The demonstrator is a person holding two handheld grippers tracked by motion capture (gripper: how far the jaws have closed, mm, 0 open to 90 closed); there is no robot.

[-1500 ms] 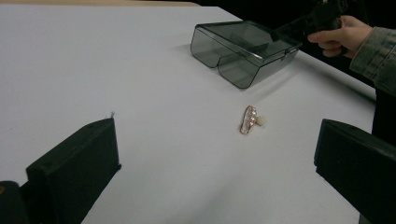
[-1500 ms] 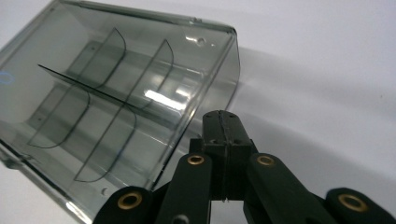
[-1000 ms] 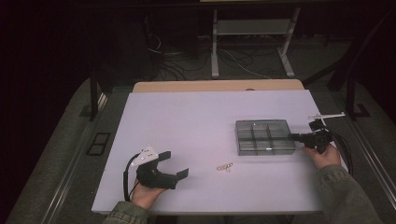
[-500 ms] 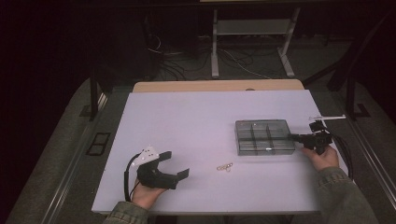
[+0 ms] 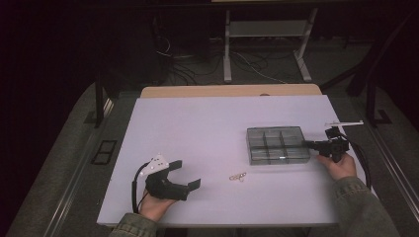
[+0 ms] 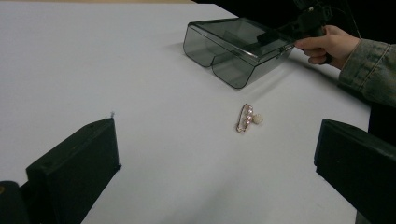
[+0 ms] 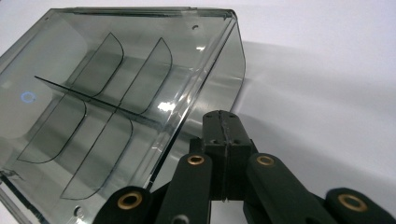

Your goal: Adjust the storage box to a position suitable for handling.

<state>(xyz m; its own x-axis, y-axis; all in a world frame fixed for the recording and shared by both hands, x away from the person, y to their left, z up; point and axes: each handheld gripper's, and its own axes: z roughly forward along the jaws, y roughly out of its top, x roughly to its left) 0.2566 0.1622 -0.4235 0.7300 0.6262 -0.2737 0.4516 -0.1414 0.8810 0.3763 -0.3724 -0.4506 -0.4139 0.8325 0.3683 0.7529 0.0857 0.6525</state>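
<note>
A smoky clear box (image 5: 275, 144) with several compartments lies on the right half of the white table (image 5: 207, 123); its curved dividers (image 7: 100, 105) look empty. My right gripper (image 5: 307, 143) is shut, its joined tips (image 7: 225, 122) at the box's right edge; nothing shows between them. A small gold clip with a pearl bead (image 5: 238, 176) lies near the front middle of the table. My left gripper (image 5: 187, 173) rests open at the front left, pointing toward the clip (image 6: 246, 118), which lies well ahead of its jaws (image 6: 217, 135). The box (image 6: 236, 46) sits farther off.
Behind the white table a wooden table edge (image 5: 232, 91) shows. Beyond it are a dark floor, cables and a metal stand (image 5: 267, 44). A thin white bar (image 5: 344, 123) lies at the table's right edge near my right hand.
</note>
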